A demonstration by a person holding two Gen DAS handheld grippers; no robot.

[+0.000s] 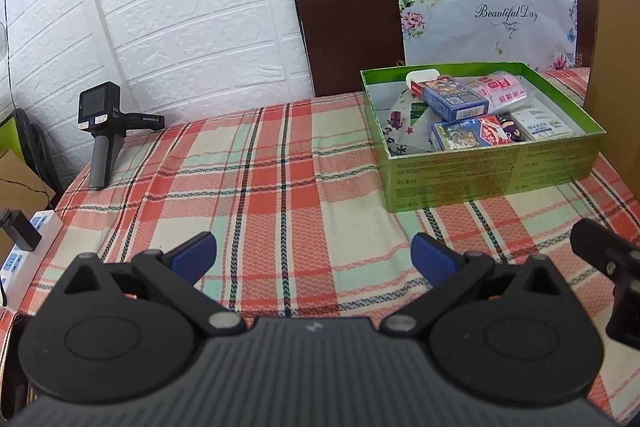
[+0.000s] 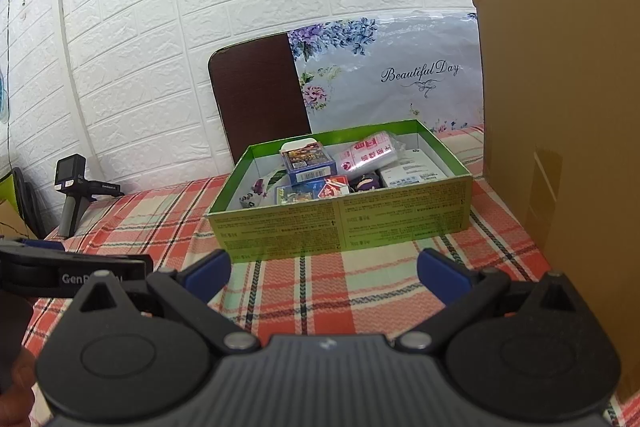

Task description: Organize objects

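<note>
Shallow green cardboard box — on the red-and-cream plaid tablecloth, toward its right side, just beside a tall brown cardboard panel. Contents: blue card packs, a clear packet with red print, a white carton, a patterned cloth item, heaped loosely.

Left gripper — jaws spread, holding nothing, over bare cloth. Right gripper — jaws spread, holding nothing, facing the box.

Status: no loose items visible on the cloth; gathering appears essentially complete. A grey handheld device stands apart at far left.
</note>
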